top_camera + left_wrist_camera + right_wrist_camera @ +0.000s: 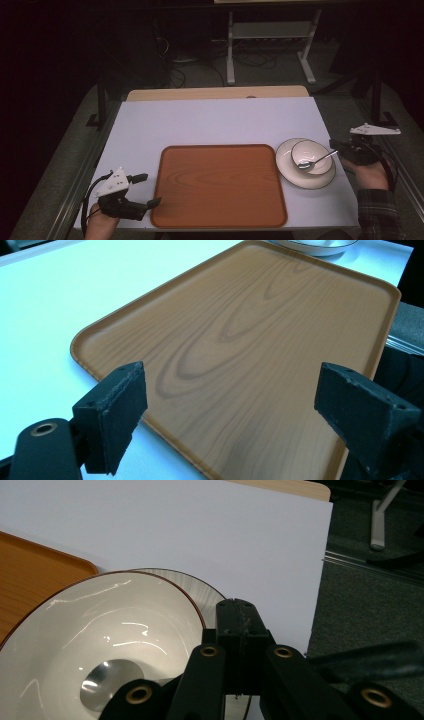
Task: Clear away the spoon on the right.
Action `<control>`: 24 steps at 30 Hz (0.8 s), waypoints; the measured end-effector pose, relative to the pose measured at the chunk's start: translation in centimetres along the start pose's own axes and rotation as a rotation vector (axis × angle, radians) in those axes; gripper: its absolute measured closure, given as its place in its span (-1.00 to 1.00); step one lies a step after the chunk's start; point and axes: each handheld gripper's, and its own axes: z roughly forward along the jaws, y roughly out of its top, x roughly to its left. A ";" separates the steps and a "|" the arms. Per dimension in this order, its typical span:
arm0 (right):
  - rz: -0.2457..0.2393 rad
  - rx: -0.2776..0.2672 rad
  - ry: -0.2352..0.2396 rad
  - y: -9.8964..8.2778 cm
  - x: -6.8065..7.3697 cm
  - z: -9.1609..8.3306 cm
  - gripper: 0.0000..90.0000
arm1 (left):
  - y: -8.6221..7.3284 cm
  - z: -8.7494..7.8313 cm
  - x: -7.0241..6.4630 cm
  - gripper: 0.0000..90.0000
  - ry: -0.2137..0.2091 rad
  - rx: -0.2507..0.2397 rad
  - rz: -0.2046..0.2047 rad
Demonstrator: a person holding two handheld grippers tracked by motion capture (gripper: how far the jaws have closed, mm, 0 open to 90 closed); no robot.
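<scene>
A white bowl (311, 156) with a dark rim sits on a white plate (290, 170) right of a wood-grain tray (219, 185). A metal spoon (312, 162) rests with its scoop in the bowl and its handle running right to my right gripper (336, 149), which is shut on the handle at the bowl's right rim. In the right gripper view the jaws meet at my right gripper (237, 615) over the bowl (115, 625), plate (200, 587) and spoon scoop (107, 682). My left gripper (149, 189) stands open and empty at the tray's near left corner; the left gripper (230, 405) view looks across the tray (240, 330).
The white table top (215, 120) has a wooden strip along its far edge. Metal rails run down both sides of the table. Behind it are a dark floor with cables and a white stand (270, 35). The plate's edge (315, 246) shows beyond the tray.
</scene>
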 end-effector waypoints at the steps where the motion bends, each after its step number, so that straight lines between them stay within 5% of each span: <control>1: 0.002 -0.001 -0.001 -0.1 0.0 -0.1 0.99 | 0.0 0.0 0.0 -0.71 0.000 0.000 0.000; 12: 0.002 -0.010 -0.006 -0.7 0.1 -1.2 0.98 | 0.0 0.0 0.0 -0.71 0.000 -0.001 -0.002; 19: 0.000 -0.082 0.015 0.1 1.6 -2.7 0.45 | 0.0 0.0 0.0 -0.71 0.001 -0.001 -0.003; 24: 0.008 -0.090 0.031 -0.5 2.8 -3.6 0.31 | 0.0 -0.1 0.0 -0.71 -0.002 0.002 0.003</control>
